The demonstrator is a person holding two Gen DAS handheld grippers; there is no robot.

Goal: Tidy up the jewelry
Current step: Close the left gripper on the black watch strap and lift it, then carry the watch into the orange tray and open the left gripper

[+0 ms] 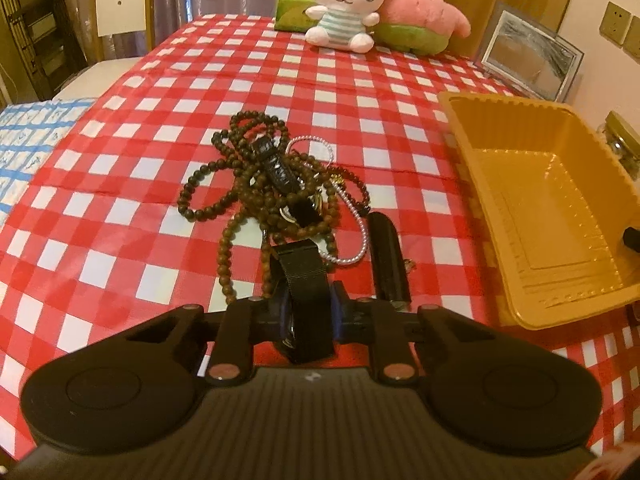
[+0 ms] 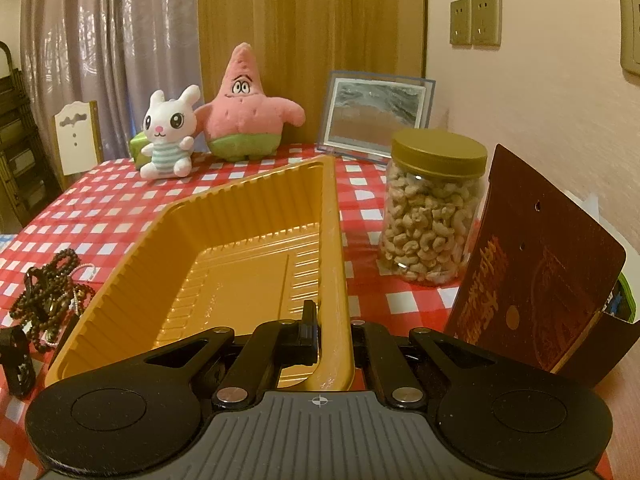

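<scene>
Left gripper (image 1: 310, 312), fingers clamped on a black watch strap (image 1: 303, 280) at the near edge of the jewelry pile (image 1: 264, 184) on the checkered tabletop (image 1: 160, 92). Right gripper (image 2: 330, 336), fingers pinched shut on the yellow tray (image 2: 224, 264) rim, just beside the pile.

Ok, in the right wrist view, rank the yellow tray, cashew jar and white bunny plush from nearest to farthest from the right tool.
1. Yellow tray: its near rim sits between the right tool fingers.
2. Cashew jar: beyond, to the right.
3. White bunny plush: far left, at the table's back edge.
</scene>
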